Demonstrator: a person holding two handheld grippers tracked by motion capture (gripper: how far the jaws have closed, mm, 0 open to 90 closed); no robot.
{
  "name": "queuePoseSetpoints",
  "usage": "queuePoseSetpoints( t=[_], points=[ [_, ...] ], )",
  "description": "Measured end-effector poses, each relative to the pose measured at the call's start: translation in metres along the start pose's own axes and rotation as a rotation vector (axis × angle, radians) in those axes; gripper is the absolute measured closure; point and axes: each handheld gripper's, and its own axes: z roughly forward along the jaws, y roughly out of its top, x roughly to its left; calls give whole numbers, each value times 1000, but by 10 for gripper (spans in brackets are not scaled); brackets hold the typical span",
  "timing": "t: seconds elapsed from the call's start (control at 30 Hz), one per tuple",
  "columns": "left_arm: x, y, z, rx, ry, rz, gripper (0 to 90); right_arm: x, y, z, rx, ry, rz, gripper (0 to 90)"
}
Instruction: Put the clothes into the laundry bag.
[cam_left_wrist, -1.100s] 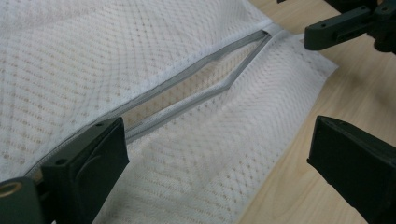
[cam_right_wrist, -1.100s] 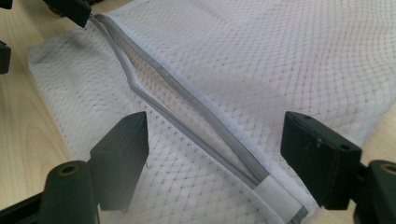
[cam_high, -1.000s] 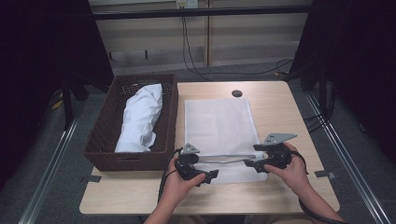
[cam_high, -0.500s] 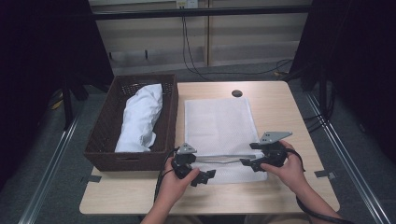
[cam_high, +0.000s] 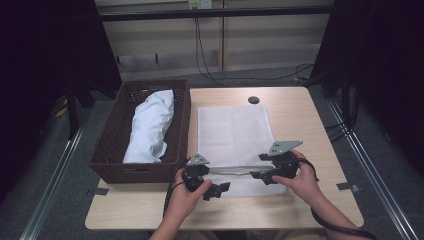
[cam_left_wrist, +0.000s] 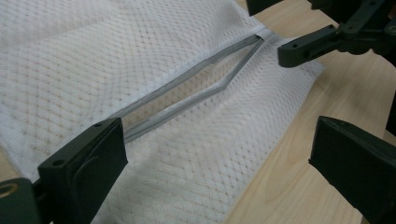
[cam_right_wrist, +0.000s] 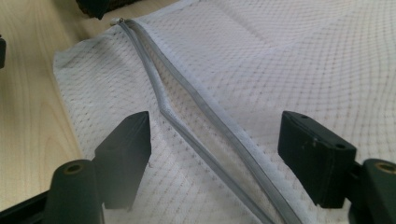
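Note:
A white mesh bag (cam_high: 234, 135) lies flat on the wooden table, its grey zipper (cam_high: 234, 169) running across the near end and gaping partly open. My left gripper (cam_high: 218, 190) sits at the bag's near left corner, jaws open, nothing between them; in the left gripper view it (cam_left_wrist: 219, 154) straddles the mesh (cam_left_wrist: 140, 70) beside the zipper (cam_left_wrist: 196, 88). My right gripper (cam_high: 257, 175) is at the zipper's right end, still open after its jaws have just been closing a little. In the right gripper view it (cam_right_wrist: 215, 144) has both grey zipper tapes (cam_right_wrist: 205, 121) lying between the jaws, untouched.
A dark wicker basket (cam_high: 112, 160) stands left of the bag, holding a bundled white cloth (cam_high: 150, 125). A small black round hole (cam_high: 253, 99) marks the table's far side. Bare wood lies right of the bag and along the near edge.
My right gripper has shifted slightly left along the zipper. The left gripper has stayed in place.

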Motion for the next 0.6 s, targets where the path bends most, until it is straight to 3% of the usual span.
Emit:
queuePoseSetpoints(
  t=[0.2, 0.43, 0.5, 0.6],
  points=[
    [2, -2, -3, -6, 4, -14, 33, 1, 9, 5, -24, 32, -1, 329],
    [4, -6, -2, 9, 1, -28, 33, 6, 21, 15, -17, 72, -72, 534],
    [4, -7, -1, 11, -5, -31, 34, 8, 23, 20, -26, 92, -71, 588],
    [5, -10, -1, 19, -5, -31, 34, 10, 26, 35, 13, 67, -110, 614]
  ],
)
